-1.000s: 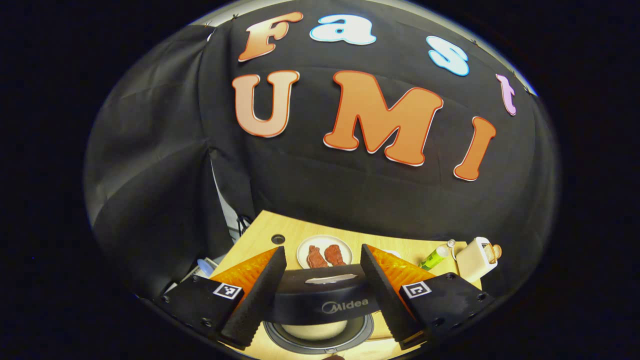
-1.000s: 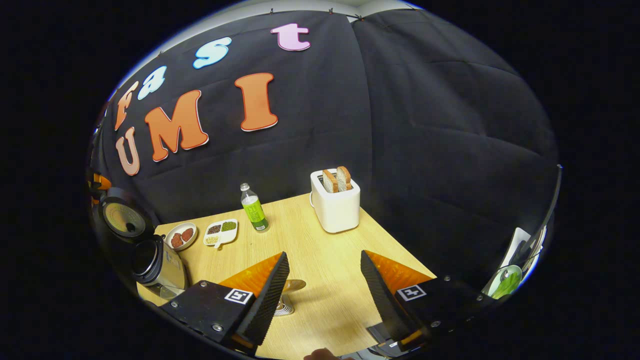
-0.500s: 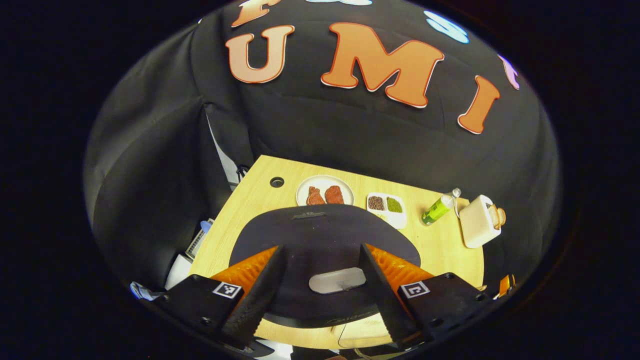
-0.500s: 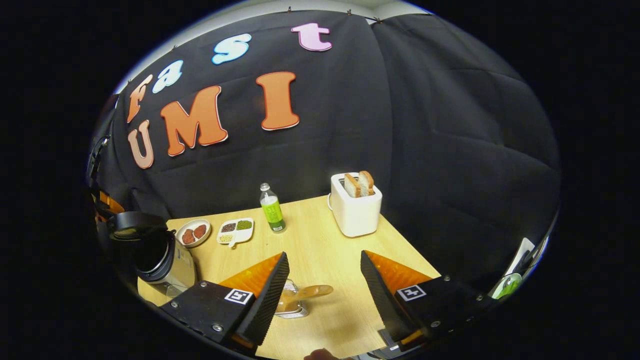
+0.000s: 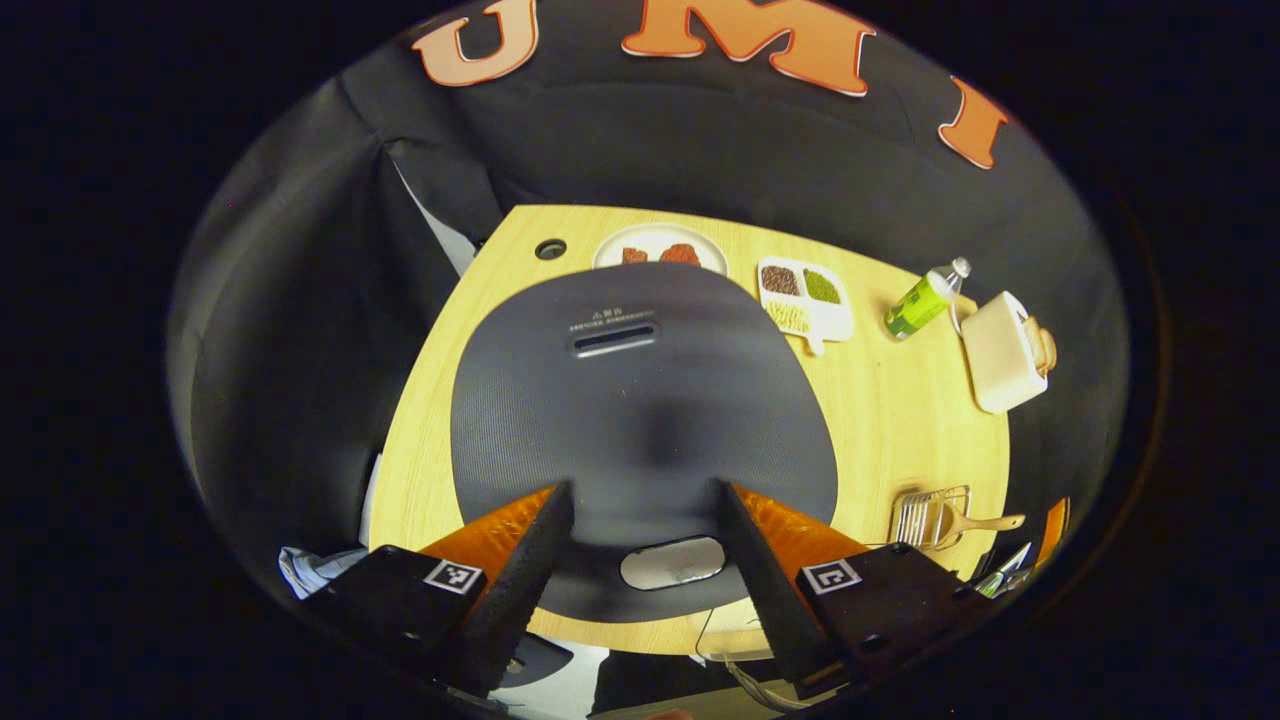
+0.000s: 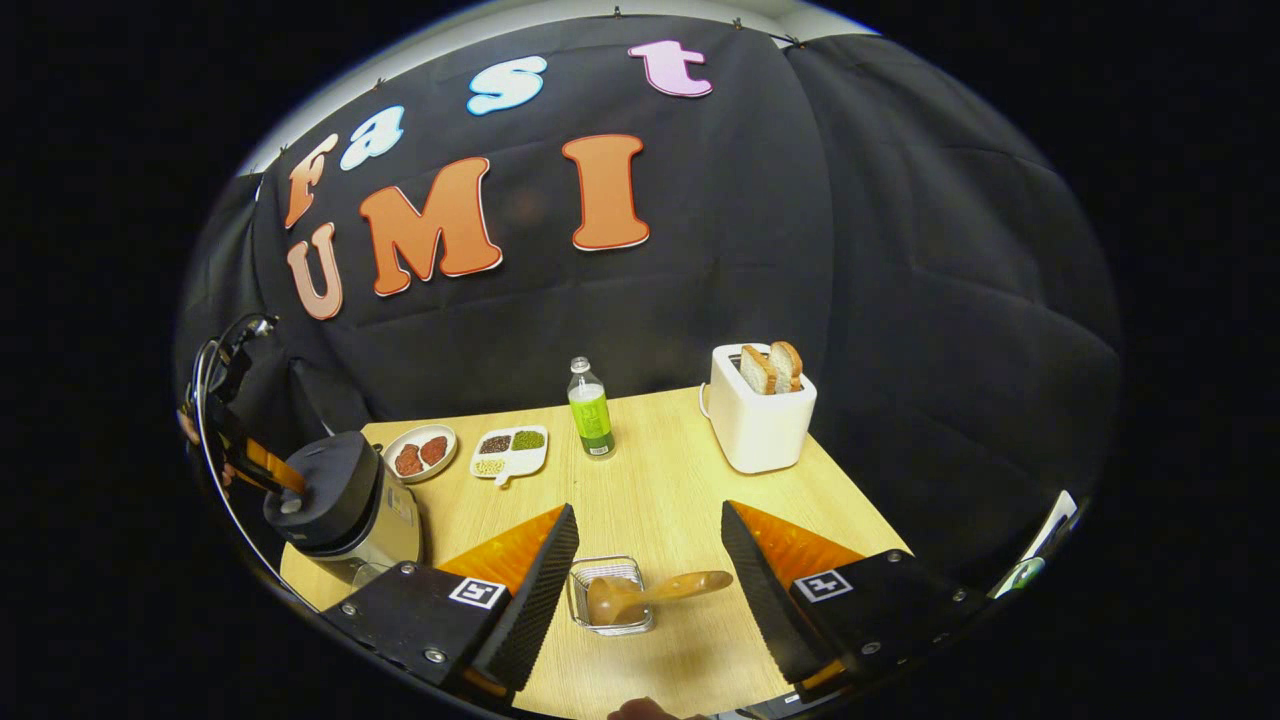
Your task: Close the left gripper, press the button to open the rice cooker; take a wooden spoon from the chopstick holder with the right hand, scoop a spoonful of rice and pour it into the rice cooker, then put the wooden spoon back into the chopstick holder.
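The left gripper (image 5: 640,520) is hanging just above the dark grey, rounded-lid rice cooker (image 5: 640,400), its fingers spread apart on either side of the pale oval release button (image 5: 673,562) at the lid's near edge, gripping nothing. The lid is lying flat and shut, so the opening step looks to be the one in hand. The task calls for this gripper to be pressed together first, so the next move is likely bringing the fingers together and pushing their joined tips down on the button, squarely enough that they are not sliding off its smooth face. The right gripper (image 6: 648,560) is hovering with its fingers equally spread and empty, well to the cooker's right, looking down on the small wire-mesh chopstick holder (image 6: 612,597), where the light-brown wooden spoon (image 6: 650,592) is lying tilted, its bowl inside the basket and its handle sticking out over the rim away from the cooker. Everything is sitting on a pale wood-grain table (image 6: 660,480): just behind the cooker, a round white plate of reddish meat pieces (image 6: 420,452); beside that, a white divided dish of grains and beans (image 6: 510,451); farther right, a clear bottle of green drink (image 6: 590,408) and a white toaster holding two bread slices (image 6: 758,410). Black cloth is enclosing the booth behind and beside the table.
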{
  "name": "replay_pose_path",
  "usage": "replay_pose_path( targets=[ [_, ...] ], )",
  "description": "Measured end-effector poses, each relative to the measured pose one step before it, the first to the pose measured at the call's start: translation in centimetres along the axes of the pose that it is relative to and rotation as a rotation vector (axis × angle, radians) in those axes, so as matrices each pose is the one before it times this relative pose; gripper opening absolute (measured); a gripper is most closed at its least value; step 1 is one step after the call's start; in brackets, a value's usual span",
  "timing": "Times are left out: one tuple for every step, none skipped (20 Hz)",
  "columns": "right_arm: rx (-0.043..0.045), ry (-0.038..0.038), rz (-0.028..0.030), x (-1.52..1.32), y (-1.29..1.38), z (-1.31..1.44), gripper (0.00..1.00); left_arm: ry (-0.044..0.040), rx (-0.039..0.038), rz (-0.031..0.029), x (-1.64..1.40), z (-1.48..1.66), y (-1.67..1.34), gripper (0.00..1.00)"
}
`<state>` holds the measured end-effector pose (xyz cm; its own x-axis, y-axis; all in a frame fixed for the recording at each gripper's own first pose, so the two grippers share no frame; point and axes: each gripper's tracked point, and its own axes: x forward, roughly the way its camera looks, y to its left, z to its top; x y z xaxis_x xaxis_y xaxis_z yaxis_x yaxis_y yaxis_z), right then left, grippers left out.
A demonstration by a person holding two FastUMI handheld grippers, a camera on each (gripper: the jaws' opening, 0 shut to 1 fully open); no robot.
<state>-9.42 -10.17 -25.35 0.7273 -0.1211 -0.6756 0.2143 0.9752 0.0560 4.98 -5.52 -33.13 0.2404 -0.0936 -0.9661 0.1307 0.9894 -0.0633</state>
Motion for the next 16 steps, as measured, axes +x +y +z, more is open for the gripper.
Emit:
replay_pose_path(
  targets=[
    [-0.00451,-0.0011,0.00365,0.032,0.164,-0.023,0.89,-0.00572,0.00373,0.00449,0.293,0.24,0.003,0.99],
    [-0.00274,-0.00114,0.00238,-0.12,0.122,0.062,0.9,0.01189,-0.0044,0.00176,0.203,-0.066,-0.033,0.99],
    [-0.00226,-0.00048,0.0039,-0.006,0.175,0.057,0.89,0.00621,-0.00483,-0.00022,-0.233,0.086,0.023,0.98],
    [-0.00253,-0.00025,0.00279,-0.032,0.206,0.07,0.89,0.00677,0.00042,-0.00043,0.106,0.119,0.052,0.99],
    [-0.00357,-0.00258,0.00257,-0.005,0.134,0.105,0.89,0.01012,-0.0033,0.00245,0.057,-0.303,0.02,0.99],
    [-0.00321,-0.00357,0.00584,-0.009,0.28,0.222,0.89,-0.00601,0.00037,0.00275,-0.027,0.266,0.071,0.99],
    [-0.00236,-0.00287,0.00427,0.058,0.227,0.179,0.89,0.00738,-0.00236,0.00234,0.215,-0.07,-0.019,0.99],
    [-0.00029,-0.00502,0.00753,-0.021,0.317,0.271,0.89,-0.00702,-0.00123,0.00075,-0.072,0.133,0.082,0.99],
    [-0.00007,-0.00638,0.00619,0.005,0.325,0.336,0.89,-0.00302,0.00028,-0.00143,0.1,-0.16,-0.152,0.99],
    [-0.00171,-0.00633,0.00636,0.068,0.317,0.364,0.89,-0.01809,0.00053,-0.00035,-0.176,0.051,0.079,0.99],
    [-0.00396,-0.00692,0.00853,-0.039,0.371,0.416,0.89,-0.0199,0.00143,-0.00112,0.452,0.104,-0.464,0.99],
    [-0.0077,-0.00846,0.00669,0.074,0.375,0.482,0.89,-0.02623,-0.00654,-0.00096,-0.066,0.179,0.115,0.99],
    [-0.0093,-0.01393,0.00672,0.049,0.32,0.622,0.89,-0.03215,-0.02468,-0.00131,-0.085,0.06,0.184,1.0],
    [-0.00825,-0.01942,0.00164,0.021,0.23,0.912,0.89,-0.0306,-0.02723,-0.01437,-0.106,0.385,-0.094,0.97],
    [-0.00719,-0.02109,0.00559,-0.052,0.4,0.996,0.89,-0.03403,-0.02563,-0.01501,-0.291,0.087,-0.019,1.0],
    [-0.0074,-0.02353,0.00118,-0.103,0.409,1.043,0.89,-0.05765,-0.00847,-0.00345,-0.612,0.961,0.259,0.97]
  ],
)
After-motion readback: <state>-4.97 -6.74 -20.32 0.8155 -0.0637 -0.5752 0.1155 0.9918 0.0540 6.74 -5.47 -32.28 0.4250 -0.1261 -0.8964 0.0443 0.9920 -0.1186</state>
